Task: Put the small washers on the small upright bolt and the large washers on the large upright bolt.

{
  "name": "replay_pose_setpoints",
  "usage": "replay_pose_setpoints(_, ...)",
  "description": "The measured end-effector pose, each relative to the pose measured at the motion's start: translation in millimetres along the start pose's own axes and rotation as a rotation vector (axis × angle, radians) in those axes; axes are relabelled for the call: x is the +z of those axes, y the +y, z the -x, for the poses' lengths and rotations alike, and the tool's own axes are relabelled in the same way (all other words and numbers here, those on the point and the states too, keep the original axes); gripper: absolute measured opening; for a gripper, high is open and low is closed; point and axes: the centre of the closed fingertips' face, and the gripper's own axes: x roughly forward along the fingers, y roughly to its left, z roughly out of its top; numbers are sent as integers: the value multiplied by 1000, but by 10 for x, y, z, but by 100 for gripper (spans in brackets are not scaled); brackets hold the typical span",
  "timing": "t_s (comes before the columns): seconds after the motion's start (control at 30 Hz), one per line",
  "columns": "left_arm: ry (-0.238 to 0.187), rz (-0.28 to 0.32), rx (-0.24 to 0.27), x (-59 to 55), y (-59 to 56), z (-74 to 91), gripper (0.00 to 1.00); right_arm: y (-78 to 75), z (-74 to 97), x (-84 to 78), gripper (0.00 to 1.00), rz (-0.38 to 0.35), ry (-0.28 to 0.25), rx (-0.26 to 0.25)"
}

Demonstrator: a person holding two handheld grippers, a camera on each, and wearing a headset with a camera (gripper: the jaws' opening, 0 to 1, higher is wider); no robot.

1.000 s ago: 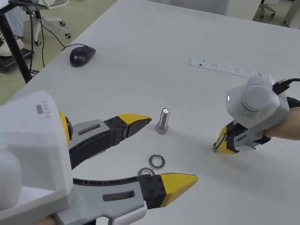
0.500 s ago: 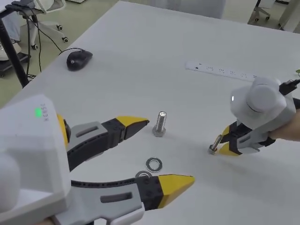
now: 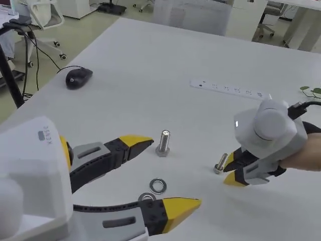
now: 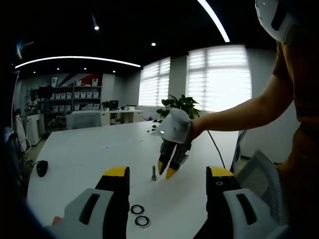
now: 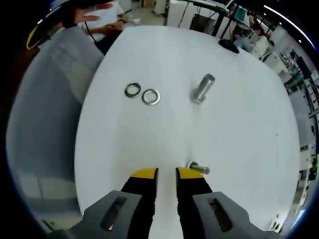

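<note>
Left hand-held gripper (image 3: 173,173): closest to you, low over the worktop (image 3: 150,65). Its jaws are spread wide and grip nothing.
Washers: both lie flat in the space between those wide jaws. The near washer (image 3: 145,197) is partly hidden behind the nearer jaw in the head view. The far washer (image 3: 158,186) lies just beside it, and you cannot tell if the two touch.
Large bolt (image 3: 163,143): it stands upright on its head, just past the tip of the left hand-held gripper's farther jaw and apart from it. It carries no washer.
Right hand-held gripper (image 3: 231,170): tips point down at the worktop. The jaws are parted by only a narrow gap, with nothing between them.
Small bolt (image 3: 220,163): it stands on the worktop right at one jaw tip of the right hand-held gripper, outside the gap. You cannot tell whether it touches the tip.
Surface: the worktop is plain white. A mouse (image 3: 78,78) sits well off towards its far left edge, and a power strip (image 3: 230,88) lies beyond the bolts.
Room: office chairs (image 3: 42,15) stand on the floor past the worktop's edge.
</note>
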Motion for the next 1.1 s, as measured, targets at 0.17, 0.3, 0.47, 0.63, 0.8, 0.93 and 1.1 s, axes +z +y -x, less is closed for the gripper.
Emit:
replay_pose_setpoints(0.17,-7,-5,14,11,16,51,61,89,-83,208,15,37,-20,20)
replay_pose_setpoints(0.3,-12,-3,30,22,18,96,61,187,-185,405,15,74,-43,50)
replay_pose_setpoints(0.47,-11,0,52,14,31,138,61,256,-312,599,15,116,-61,88)
replay_pose_setpoints(0.63,-12,9,73,5,48,173,61,258,-421,747,15,155,-61,118)
replay_pose_setpoints(0.8,-11,10,86,10,65,191,61,254,-526,860,16,203,-61,128)
replay_pose_setpoints(0.93,-15,15,93,9,88,210,61,253,-611,883,21,237,-48,138)
replay_pose_setpoints(1.1,-20,22,100,3,105,220,61,234,-695,941,25,267,-52,153)
